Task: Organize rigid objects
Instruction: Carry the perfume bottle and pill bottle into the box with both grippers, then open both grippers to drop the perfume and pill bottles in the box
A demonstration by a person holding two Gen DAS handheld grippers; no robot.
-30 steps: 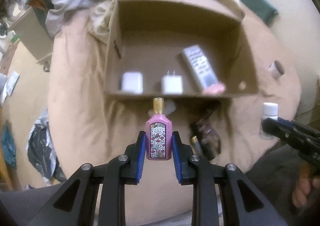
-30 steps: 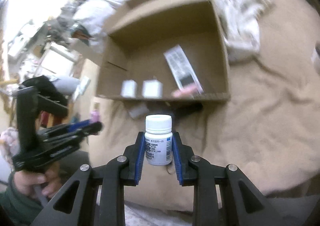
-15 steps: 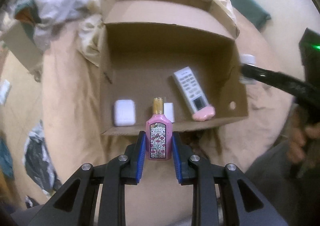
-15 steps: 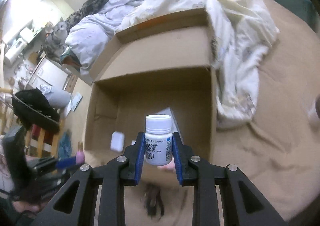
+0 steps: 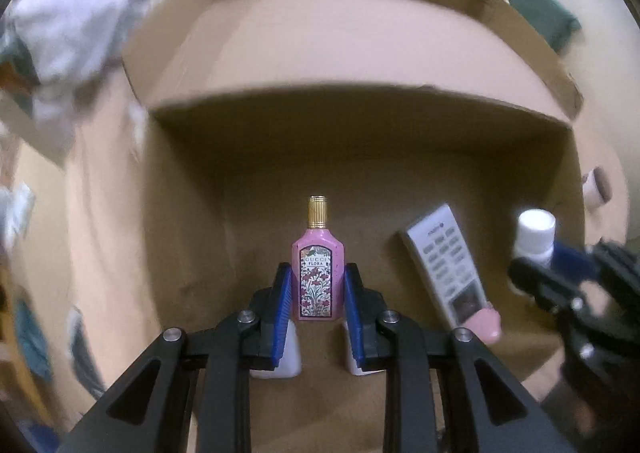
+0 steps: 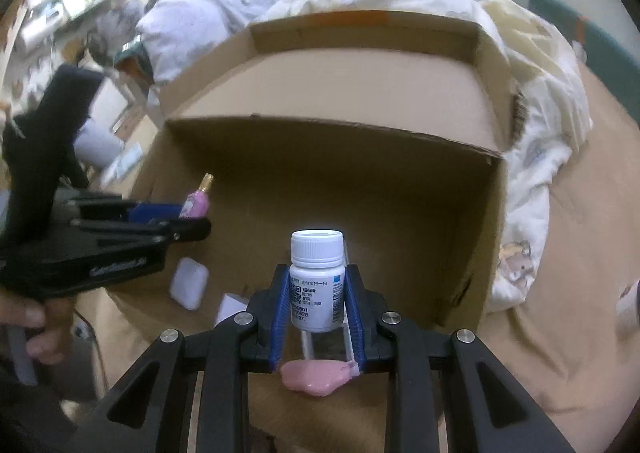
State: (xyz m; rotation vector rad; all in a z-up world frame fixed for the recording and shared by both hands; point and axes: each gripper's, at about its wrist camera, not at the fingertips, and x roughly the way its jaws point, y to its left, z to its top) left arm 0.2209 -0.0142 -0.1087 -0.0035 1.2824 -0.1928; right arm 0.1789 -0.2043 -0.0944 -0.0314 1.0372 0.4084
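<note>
While both claws hang over the open cardboard box [image 5: 360, 65], the left claw [image 5: 318, 289] grips an upright pink perfume bottle [image 5: 317, 277] and the right claw [image 6: 317, 293] grips an upright white pill bottle [image 6: 317, 281], with the box floor directly below them.

Both handheld grippers point steeply down, side by side. L gripper [image 5: 318, 289], blue pads [image 5: 283, 311] clamped on either side of a pink perfume bottle [image 5: 317, 277] held upright; in the right wrist view it juts in from the left w/ a hand [image 6: 38, 327] wrapped round its grip. R gripper [image 6: 317, 295] pinches a white pill bottle [image 6: 317, 277] upright between its pads.
</note>
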